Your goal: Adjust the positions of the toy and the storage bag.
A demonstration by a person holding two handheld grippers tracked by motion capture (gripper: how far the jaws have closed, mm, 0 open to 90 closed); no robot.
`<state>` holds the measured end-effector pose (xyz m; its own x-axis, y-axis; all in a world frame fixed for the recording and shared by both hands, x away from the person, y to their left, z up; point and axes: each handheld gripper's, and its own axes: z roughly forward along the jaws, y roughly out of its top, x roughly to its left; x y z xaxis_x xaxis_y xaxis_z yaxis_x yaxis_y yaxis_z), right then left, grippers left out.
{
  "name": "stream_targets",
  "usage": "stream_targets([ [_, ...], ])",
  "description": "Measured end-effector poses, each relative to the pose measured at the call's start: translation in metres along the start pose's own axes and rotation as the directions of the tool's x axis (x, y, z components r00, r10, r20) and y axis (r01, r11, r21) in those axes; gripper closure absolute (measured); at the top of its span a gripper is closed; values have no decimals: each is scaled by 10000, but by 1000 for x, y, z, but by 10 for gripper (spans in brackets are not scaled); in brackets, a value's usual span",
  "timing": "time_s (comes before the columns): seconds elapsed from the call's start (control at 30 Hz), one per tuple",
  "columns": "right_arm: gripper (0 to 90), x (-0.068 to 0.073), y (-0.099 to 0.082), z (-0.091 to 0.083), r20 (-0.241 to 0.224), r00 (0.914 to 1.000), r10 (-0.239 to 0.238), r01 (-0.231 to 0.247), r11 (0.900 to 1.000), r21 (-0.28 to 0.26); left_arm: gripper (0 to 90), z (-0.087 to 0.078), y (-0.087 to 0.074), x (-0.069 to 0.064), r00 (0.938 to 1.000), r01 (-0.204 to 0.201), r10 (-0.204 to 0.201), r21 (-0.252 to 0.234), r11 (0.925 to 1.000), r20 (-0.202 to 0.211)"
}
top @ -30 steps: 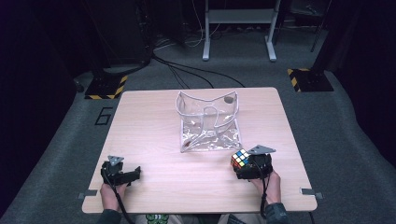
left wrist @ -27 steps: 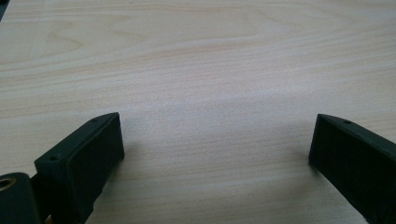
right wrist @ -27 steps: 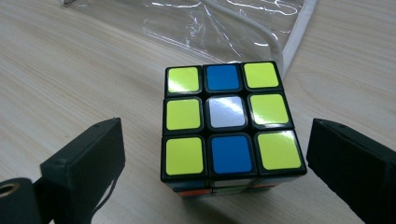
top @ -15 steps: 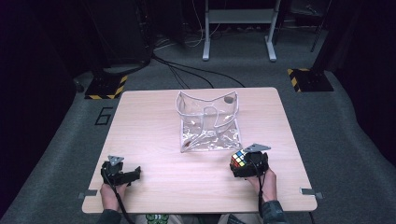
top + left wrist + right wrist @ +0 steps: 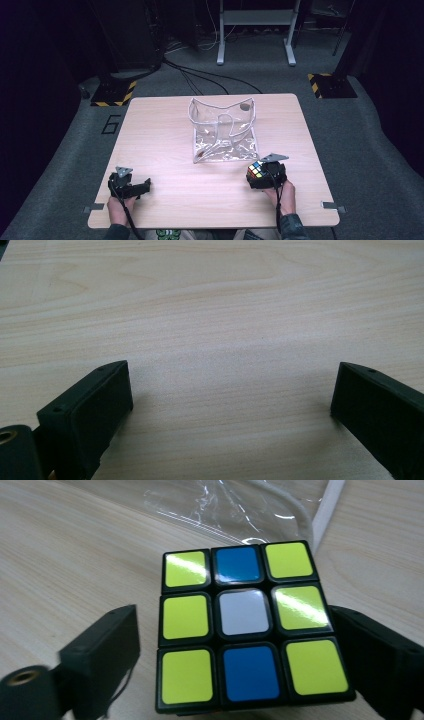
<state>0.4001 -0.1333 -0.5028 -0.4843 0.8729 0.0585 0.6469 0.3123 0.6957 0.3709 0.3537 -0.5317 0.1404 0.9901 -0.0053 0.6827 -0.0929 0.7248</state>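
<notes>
Closing your right gripper [image 5: 240,645] around the puzzle cube [image 5: 245,630] is the step in hand: its jaws have just been narrowing, and the cube sits between them on the table [image 5: 165,130]. In the right gripper view the right-hand jaw looks to be against the cube's side, while a sliver of tabletop shows between the left-hand jaw and the cube, so I judge the grip not yet made, though the angle makes this hard to be sure of. Seen from the high view, the cube [image 5: 256,170] rests at the tip of that gripper [image 5: 260,176], and the clear plastic bag [image 5: 222,130] lies just beyond it, mouth standing open, with nothing of the cube inside. Your left gripper [image 5: 230,390] has its jaws spread wide over bare wood, holding nothing; it [image 5: 142,186] sits well apart from both cube and bag. Left to do, as I read it: finish the squeeze, lift the cube and carry it forward into the bag
</notes>
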Motion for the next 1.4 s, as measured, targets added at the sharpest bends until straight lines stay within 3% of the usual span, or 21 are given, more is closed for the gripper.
stream_targets([
  [0.2, 286, -2, -1, 0, 97, 10000, -9, 9, 10000, 4, 30, 0, 0, 0, 10000, -7, 7, -1, 10000, 14],
  [0.3, 310, -1, -2, 0, 237, 9997, -44, 42, 10000, 61, 30, 0, 0, 0, 10000, -13, 13, -5, 10000, 20],
  [0.57, 332, 2, -4, -4, 596, 9982, -95, 115, 9994, -327, 30, 0, 0, 0, 10000, -3, 3, 9, 10000, 22],
  [0.9, 332, -3, -6, -11, 597, 9982, -19, 55, 9982, -596, 30, 0, 0, 0, 10000, -20, 20, -1, 10000, 20],
  [1.4, 332, 8, 5, -19, 344, 9992, -217, 245, 9962, -841, 30, 0, 0, 0, 10000, -17, 17, 0, 10000, 20],
])
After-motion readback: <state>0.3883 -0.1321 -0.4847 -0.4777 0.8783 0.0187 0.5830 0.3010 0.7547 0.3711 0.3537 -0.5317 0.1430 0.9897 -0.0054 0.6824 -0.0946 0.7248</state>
